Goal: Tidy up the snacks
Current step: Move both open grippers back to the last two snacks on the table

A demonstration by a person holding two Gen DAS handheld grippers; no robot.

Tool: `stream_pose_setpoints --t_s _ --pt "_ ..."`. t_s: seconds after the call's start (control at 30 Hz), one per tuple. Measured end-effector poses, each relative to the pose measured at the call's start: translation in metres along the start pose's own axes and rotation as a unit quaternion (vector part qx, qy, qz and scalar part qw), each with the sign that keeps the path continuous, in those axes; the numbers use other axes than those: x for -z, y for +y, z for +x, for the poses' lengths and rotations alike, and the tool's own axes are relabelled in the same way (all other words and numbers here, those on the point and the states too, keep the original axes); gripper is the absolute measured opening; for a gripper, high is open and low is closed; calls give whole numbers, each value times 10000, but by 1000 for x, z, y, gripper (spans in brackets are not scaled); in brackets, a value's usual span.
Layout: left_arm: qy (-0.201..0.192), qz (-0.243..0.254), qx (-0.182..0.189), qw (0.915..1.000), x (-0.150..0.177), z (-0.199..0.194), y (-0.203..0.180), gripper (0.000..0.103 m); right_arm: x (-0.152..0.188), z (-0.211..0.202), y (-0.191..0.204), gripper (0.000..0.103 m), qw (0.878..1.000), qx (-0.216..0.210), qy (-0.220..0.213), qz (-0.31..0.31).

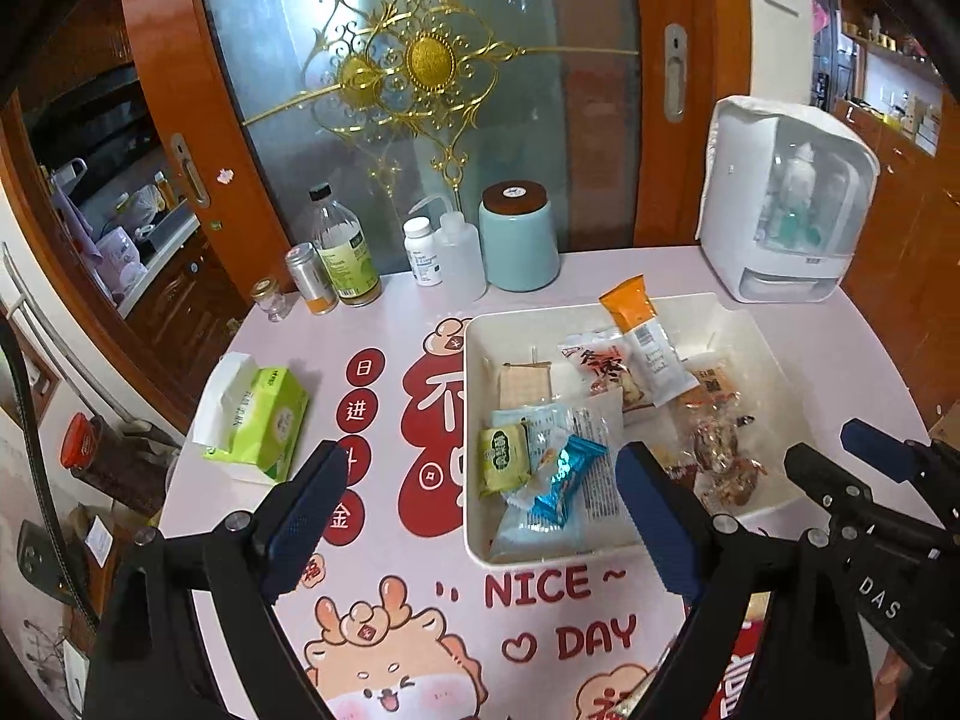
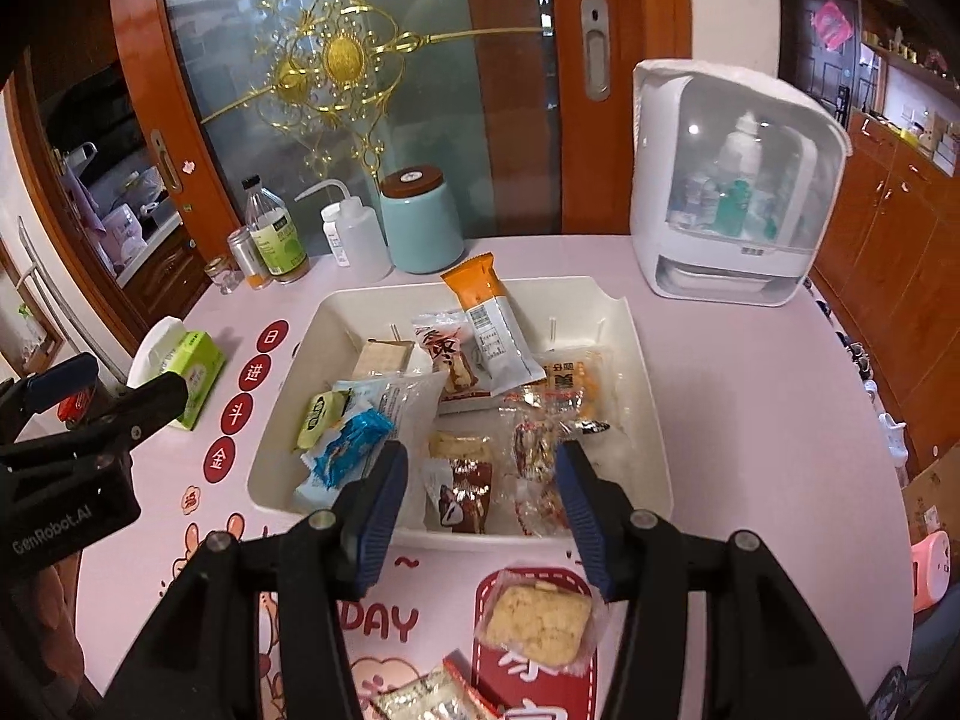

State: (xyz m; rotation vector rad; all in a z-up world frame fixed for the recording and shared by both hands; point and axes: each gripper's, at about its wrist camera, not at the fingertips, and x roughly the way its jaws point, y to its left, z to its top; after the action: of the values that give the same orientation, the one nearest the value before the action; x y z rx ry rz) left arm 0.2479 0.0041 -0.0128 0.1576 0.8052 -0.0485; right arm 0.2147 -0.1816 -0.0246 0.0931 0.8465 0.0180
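White tray mid-table on pink printed mat, holding most snacks: orange-topped bar propped against back wall, blue wrapper and green packet at left, red-brown candies at right. Two snacks outside tray, on near side: clear-wrapped square cracker just in front of tray rim, silver-red packet at bottom edge of right view. Right gripper empty, jaws wide, hovering over near tray rim, cracker just below and behind fingertips. Left gripper empty, jaws wide, above tray's left near corner. Cracker likely next target: light, wrapper thin and slick, contents brittle, so probably best pinched gently across flat sides or by crimped film edge, not squeezed hard. Silver-red packet likely light, crinkly, soft-sided; grab mid-body. Slip risk judged from glossy film. Tissue pack, bottles, teal canister at back, not involved.
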Motion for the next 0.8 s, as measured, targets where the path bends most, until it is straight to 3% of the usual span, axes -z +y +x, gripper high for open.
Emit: stream_pose_setpoints --t_s 0.47,0.8 --pt "-433 178 240 9986 33 -87 9 92 37 -80 -10 52 9988 238 -404 145" --pt "-597 362 423 9967 57 -122 4 93 71 -109 -27 52 9980 366 -429 299"
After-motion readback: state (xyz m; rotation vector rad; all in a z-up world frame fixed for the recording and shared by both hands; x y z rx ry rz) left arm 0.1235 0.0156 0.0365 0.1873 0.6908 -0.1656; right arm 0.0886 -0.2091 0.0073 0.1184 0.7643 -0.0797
